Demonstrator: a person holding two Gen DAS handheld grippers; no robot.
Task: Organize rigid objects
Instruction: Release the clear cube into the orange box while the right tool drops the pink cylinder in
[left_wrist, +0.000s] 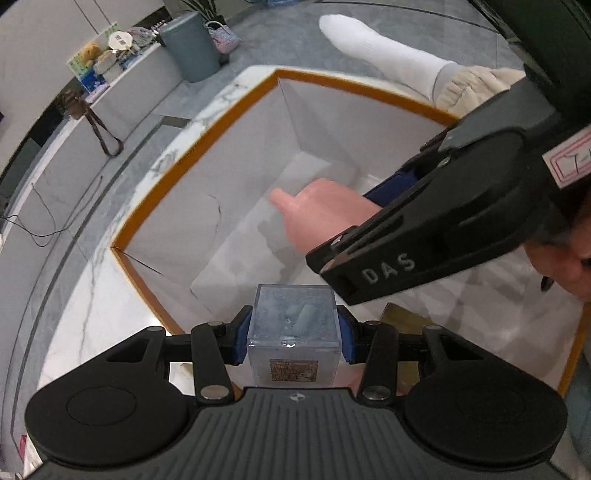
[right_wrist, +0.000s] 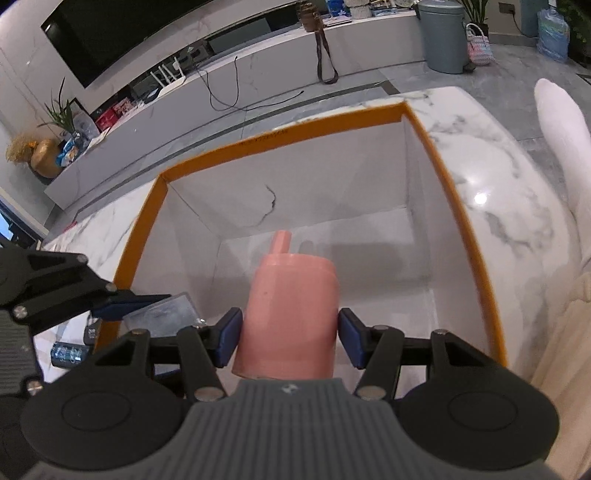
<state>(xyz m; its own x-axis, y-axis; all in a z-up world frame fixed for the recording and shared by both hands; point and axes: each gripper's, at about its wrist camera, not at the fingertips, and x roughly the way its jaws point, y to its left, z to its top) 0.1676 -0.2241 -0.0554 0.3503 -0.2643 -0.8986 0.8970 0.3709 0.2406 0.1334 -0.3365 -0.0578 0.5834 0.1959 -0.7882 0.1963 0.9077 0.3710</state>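
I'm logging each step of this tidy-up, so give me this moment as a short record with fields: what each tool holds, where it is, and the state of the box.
left tool: shut on a clear plastic cube, held at the near rim of the box
right tool: shut on a pink bottle, spout pointing forward, held over the inside of the box
box: white inside, orange rim, open top, no objects seen on its floor
support: white marble table
not yet done: neither item released
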